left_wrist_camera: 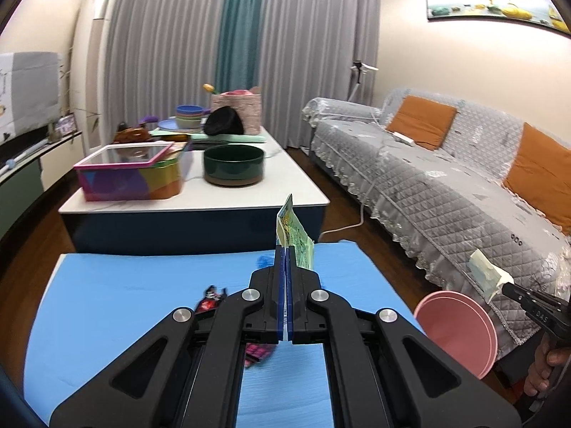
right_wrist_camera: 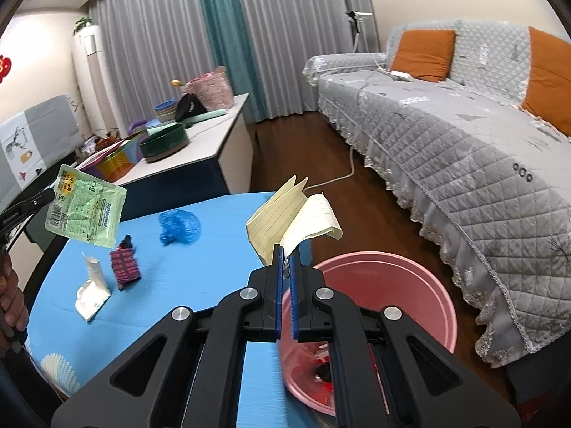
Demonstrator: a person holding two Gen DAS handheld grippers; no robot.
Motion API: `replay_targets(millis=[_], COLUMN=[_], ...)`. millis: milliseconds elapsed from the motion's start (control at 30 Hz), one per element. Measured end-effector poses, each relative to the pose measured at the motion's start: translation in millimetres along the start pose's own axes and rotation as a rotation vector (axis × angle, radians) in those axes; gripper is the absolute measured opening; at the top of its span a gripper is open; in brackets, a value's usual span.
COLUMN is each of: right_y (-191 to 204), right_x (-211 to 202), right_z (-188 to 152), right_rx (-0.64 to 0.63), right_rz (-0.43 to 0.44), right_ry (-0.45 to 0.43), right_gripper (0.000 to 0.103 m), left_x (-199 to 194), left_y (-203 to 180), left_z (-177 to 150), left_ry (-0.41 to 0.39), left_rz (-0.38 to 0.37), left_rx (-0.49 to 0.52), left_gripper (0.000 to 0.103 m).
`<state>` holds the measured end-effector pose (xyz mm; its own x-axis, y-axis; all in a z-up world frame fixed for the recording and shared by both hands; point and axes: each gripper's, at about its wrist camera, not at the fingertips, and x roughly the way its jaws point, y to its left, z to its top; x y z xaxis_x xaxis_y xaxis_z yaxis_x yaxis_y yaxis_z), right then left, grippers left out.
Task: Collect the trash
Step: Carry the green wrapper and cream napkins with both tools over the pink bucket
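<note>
My left gripper [left_wrist_camera: 285, 249] is shut on a green snack wrapper [left_wrist_camera: 294, 239], held above the blue mat [left_wrist_camera: 125, 303]; the wrapper also shows in the right wrist view [right_wrist_camera: 85, 210]. My right gripper [right_wrist_camera: 284, 251] is shut on a folded yellow lined paper [right_wrist_camera: 285, 217], held over the near rim of the pink bin [right_wrist_camera: 392, 285]. The paper [left_wrist_camera: 489, 276] and the bin [left_wrist_camera: 460, 331] also show at the right of the left wrist view. On the mat lie a crumpled blue bag [right_wrist_camera: 180, 226], a pink and black wrapper [right_wrist_camera: 123, 267] and a white packet [right_wrist_camera: 92, 289].
A low white table [left_wrist_camera: 285, 178] behind the mat carries a dark green bowl [left_wrist_camera: 233, 164], a colourful tin box [left_wrist_camera: 128, 174] and stacked dishes. A grey covered sofa [right_wrist_camera: 464, 142] with orange cushions stands to the right. A white cable [right_wrist_camera: 339, 176] lies on the wooden floor.
</note>
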<state>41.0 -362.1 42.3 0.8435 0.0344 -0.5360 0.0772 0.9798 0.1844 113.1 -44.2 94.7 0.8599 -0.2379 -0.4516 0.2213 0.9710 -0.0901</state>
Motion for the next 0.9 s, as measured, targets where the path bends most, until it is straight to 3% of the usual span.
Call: replay_targets(millis=[433, 900], right_y=[-38.2, -74.7], right_x=[-10.0, -12.8], right_z=[1.2, -4.5], right_rx=[0.05, 0.082], right_rz=[-0.078, -0.134], right_ry=[-0.026, -0.012], right_gripper=[0.004, 0.004], left_x=[18.4, 37.8], left_y=[-57.2, -145.5], left_z=[-12.1, -37.0], left_ry=[0.03, 0.081], left_rz=[-0.085, -0.232], left_rx=[0.05, 0.153], left_gripper=[0.0, 0.0])
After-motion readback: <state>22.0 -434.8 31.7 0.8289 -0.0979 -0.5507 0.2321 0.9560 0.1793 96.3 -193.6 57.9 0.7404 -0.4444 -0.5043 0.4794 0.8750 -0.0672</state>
